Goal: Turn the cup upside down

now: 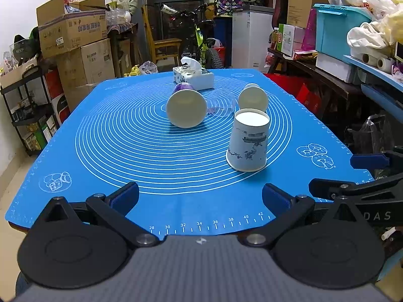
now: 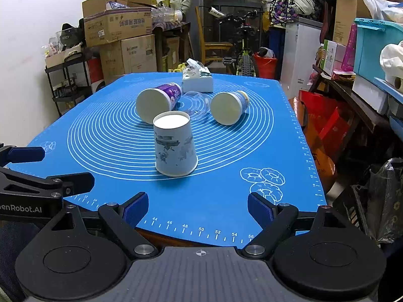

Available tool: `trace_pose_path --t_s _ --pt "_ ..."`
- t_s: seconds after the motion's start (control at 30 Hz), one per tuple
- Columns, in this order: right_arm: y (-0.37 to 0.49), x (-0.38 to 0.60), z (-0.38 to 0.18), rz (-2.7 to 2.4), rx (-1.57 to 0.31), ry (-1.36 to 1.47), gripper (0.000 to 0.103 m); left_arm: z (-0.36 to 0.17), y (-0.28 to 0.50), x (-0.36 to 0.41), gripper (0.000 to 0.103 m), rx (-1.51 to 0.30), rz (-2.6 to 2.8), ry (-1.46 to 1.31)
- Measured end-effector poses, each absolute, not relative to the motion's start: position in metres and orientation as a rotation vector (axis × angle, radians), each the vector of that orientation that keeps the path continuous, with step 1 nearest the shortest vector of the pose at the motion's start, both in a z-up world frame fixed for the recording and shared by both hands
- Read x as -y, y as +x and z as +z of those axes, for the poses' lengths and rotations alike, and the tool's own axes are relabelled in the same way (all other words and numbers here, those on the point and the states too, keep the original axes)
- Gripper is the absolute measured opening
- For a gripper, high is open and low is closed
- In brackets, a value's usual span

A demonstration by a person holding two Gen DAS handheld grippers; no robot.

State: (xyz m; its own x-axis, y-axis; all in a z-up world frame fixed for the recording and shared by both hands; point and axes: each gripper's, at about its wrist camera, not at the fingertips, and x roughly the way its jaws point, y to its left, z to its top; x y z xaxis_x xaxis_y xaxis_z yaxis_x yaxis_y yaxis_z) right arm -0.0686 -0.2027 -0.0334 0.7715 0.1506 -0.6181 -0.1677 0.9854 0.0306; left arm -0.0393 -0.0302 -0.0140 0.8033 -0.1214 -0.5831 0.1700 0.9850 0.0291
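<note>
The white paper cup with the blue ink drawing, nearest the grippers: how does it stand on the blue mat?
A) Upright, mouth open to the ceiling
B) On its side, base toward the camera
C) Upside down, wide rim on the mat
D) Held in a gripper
C: the white paper cup with the blue ink drawing stands with its wide rim on the blue mat and its closed base on top, free of both grippers.

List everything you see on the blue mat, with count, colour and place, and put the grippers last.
Upside-down paper cup: 1, white with blue-grey print, near centre.
Purple cup: 1, purple with white base, on its side, behind left.
Blue cup: 1, blue-white, on its side, behind right.
Clear plastic cup: 1, transparent, on its side, between those two.
Tissue box: 1, white, far edge.
Mat: 1, blue.
Left gripper: open, near edge.
Right gripper: open, near edge.
</note>
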Motion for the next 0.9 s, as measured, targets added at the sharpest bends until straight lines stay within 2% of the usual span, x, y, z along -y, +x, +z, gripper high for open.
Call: trace_pose_path --t_s 0.9 --pt "-0.07 0.2054 -0.032 0.179 -0.667 -0.025 0.087 -0.0139 -0.0404 0.0323 0.103 -0.617 -0.158 0.091"
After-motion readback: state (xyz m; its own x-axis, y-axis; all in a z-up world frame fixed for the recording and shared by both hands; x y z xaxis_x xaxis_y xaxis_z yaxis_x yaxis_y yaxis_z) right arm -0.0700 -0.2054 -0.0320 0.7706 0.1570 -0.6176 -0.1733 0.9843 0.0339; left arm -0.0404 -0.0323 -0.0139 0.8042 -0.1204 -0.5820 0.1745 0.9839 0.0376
